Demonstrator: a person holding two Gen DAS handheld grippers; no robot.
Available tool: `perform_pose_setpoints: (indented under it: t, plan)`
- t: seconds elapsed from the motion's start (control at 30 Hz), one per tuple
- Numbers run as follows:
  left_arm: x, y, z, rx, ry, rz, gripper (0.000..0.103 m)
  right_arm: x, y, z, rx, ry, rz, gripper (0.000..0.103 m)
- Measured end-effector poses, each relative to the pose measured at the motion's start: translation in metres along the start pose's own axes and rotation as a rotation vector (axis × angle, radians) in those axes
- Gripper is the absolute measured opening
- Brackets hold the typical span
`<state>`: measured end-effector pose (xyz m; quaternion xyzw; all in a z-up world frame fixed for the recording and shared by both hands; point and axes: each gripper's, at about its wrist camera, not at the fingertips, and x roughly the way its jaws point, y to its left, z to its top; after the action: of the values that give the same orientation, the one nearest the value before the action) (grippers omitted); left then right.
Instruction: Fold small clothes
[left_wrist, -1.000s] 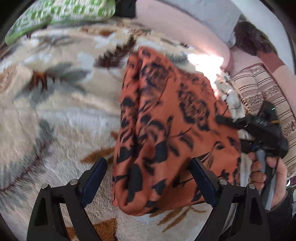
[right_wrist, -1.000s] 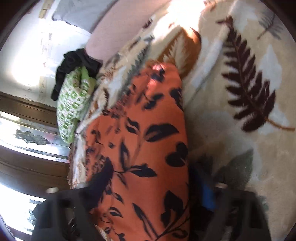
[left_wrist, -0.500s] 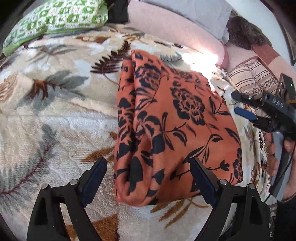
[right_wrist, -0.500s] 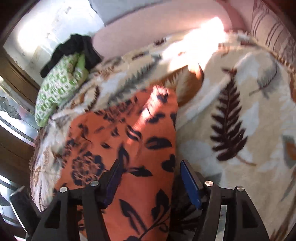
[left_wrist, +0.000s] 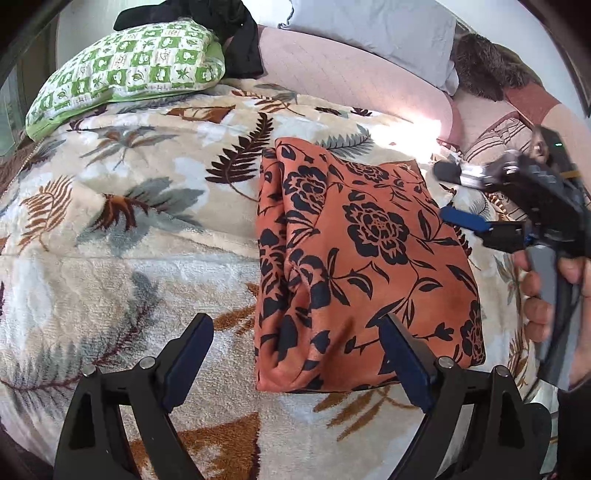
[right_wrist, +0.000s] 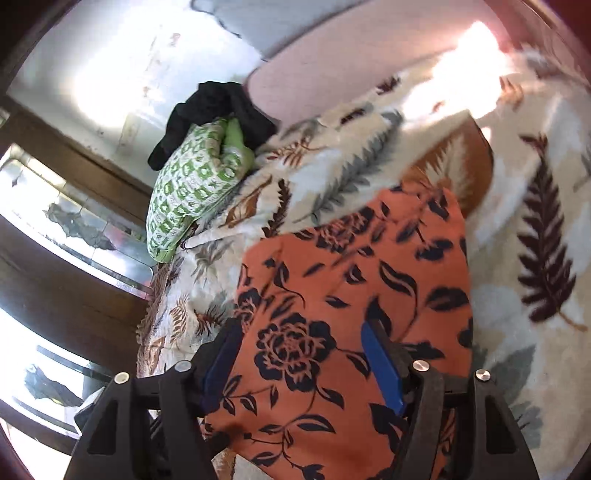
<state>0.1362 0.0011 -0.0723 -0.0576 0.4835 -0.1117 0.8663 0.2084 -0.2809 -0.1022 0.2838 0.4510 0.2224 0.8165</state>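
A folded orange cloth with black flowers (left_wrist: 362, 258) (right_wrist: 351, 302) lies flat on the leaf-patterned blanket (left_wrist: 129, 229). My left gripper (left_wrist: 299, 343) hovers open above its near edge, nothing between the blue pads. My right gripper (right_wrist: 299, 350) hangs above the cloth's right side, its jaws opening, the pads clear of the fabric. In the left wrist view the right gripper (left_wrist: 454, 195) shows at the cloth's right edge, held by a hand (left_wrist: 543, 295).
A green checked pillow (left_wrist: 129, 70) with a black garment (left_wrist: 236, 33) on it lies at the bed's far left. A pink bolster (left_wrist: 351, 77), a grey pillow (left_wrist: 373, 33) and a striped cushion (left_wrist: 495, 140) line the far side. Wood-framed windows (right_wrist: 66, 229) stand beyond the bed.
The right gripper let go of the cloth, opened and rose above it. The left gripper lifted away, so the folded cloth now lies lower and smaller in its view.
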Motion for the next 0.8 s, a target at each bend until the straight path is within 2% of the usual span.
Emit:
perform_pose_setpoints:
  t: [0.1, 0.17, 0.3, 0.37, 0.43, 0.57, 0.67, 0.73, 0.8]
  plan:
    - [-0.009, 0.000, 0.000, 0.002, -0.015, 0.007, 0.091, 0.032, -0.028, -0.001, 0.083, 0.083, -0.085, 0.077]
    - [-0.014, 0.001, 0.000, 0.005, -0.027, 0.012, 0.091, 0.024, -0.022, -0.001, 0.087, 0.033, -0.073, 0.077]
    - [-0.017, 0.004, 0.000, -0.012, -0.028, 0.017, 0.091, 0.004, 0.012, -0.011, -0.002, -0.026, -0.034, 0.077]
    - [-0.018, 0.003, -0.001, -0.020, -0.024, 0.026, 0.091, 0.013, 0.007, -0.019, 0.009, 0.011, -0.032, 0.078]
    - [-0.022, 0.002, -0.001, -0.016, -0.023, 0.027, 0.091, 0.033, -0.010, -0.028, 0.052, 0.087, -0.099, 0.079]
    - [-0.034, 0.001, -0.003, -0.018, -0.051, 0.037, 0.091, 0.001, 0.016, -0.032, 0.002, 0.002, -0.083, 0.078]
    - [-0.042, -0.003, -0.007, -0.020, -0.066, 0.046, 0.091, -0.037, 0.040, -0.049, -0.093, -0.084, -0.185, 0.079]
    - [-0.048, -0.009, -0.011, -0.009, -0.069, 0.067, 0.091, -0.055, 0.051, -0.069, -0.149, -0.091, -0.281, 0.081]
    - [-0.053, -0.013, -0.015, -0.005, -0.074, 0.093, 0.091, -0.066, 0.054, -0.091, -0.177, -0.062, -0.381, 0.084]
